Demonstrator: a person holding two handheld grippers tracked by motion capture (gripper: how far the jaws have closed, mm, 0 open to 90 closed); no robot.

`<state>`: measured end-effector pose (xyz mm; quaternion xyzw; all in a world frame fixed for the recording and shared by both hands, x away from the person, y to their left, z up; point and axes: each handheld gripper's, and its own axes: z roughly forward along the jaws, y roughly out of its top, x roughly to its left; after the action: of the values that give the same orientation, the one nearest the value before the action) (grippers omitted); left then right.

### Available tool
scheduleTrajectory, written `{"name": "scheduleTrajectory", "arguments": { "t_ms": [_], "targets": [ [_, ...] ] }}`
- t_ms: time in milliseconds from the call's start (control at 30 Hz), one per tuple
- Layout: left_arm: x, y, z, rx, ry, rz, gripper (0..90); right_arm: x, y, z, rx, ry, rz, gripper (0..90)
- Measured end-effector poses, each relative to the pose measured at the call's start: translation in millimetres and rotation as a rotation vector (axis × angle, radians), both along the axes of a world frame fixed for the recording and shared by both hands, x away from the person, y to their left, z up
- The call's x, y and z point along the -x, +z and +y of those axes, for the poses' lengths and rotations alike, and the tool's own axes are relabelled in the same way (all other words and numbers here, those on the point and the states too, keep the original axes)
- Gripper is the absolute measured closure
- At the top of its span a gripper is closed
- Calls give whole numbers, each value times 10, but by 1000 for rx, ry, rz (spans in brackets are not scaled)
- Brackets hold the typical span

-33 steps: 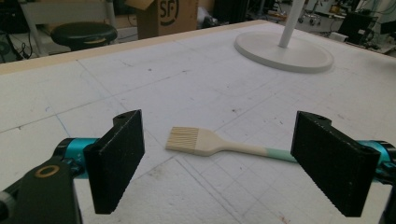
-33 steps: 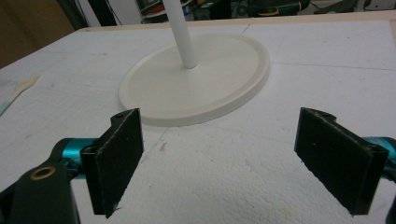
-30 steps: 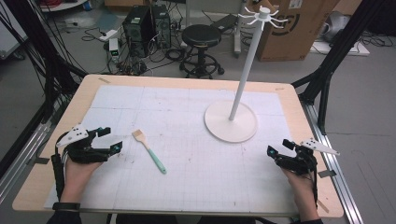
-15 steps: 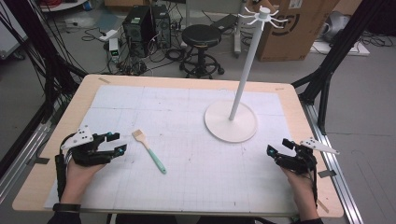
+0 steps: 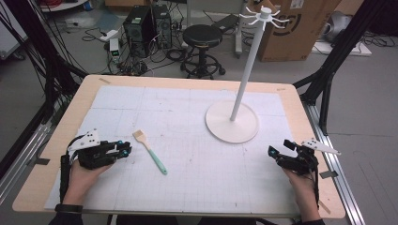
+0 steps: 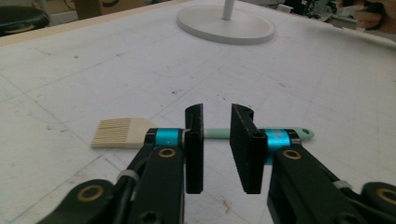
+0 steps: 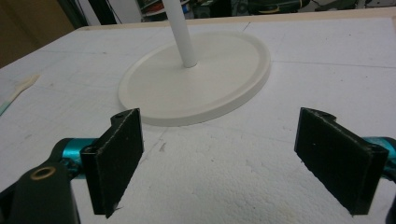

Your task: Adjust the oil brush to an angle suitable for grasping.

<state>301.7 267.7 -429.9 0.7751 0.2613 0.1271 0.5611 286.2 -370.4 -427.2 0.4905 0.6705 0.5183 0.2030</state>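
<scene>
On mat: brush [image 5: 149, 151] beside left tongs [image 5: 126, 151], narrowly apart; right tongs [image 5: 274, 153] wide apart.

Left gripper [image 6: 217, 149]: black jaws, teal bands, brass screws | right gripper [image 7: 233, 161]: flat black pads | grey three-cornered plates, black wrist strap

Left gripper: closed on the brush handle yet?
No. In the left gripper view the left gripper is open, with a gap between its jaws, and the brush lies on the table just beyond their tips.
</scene>
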Motion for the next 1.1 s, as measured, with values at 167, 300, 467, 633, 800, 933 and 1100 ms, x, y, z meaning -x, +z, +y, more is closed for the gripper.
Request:
{"name": "scheduleTrajectory", "arguments": {
  "t_ms": [167, 300, 467, 633, 800, 933, 1100],
  "targets": [
    [9, -17, -58, -17, -32, 13, 843, -3, -1, 2, -1, -1, 2, 148],
    [7, -36, -100, -34, -49, 23, 877, -9, -5, -2, 0, -1, 2, 149],
    [10, -62, -266, -98, -106, 40, 897, -13, -7, -2, -2, -2, 3, 149],
    [7, -102, -457, -155, -152, 47, 897, -14, -6, -2, -4, 0, 2, 149],
    [-13, -140, -595, -203, -171, 64, 898, -9, -3, -7, -9, -1, 4, 149],
    [-41, -159, -697, -248, -191, 70, 898, -9, 0, -16, -13, -2, 2, 149],
    [-84, -204, -786, -288, -190, 100, 898, -4, 8, -21, -18, -3, 5, 149]
  ]
}}
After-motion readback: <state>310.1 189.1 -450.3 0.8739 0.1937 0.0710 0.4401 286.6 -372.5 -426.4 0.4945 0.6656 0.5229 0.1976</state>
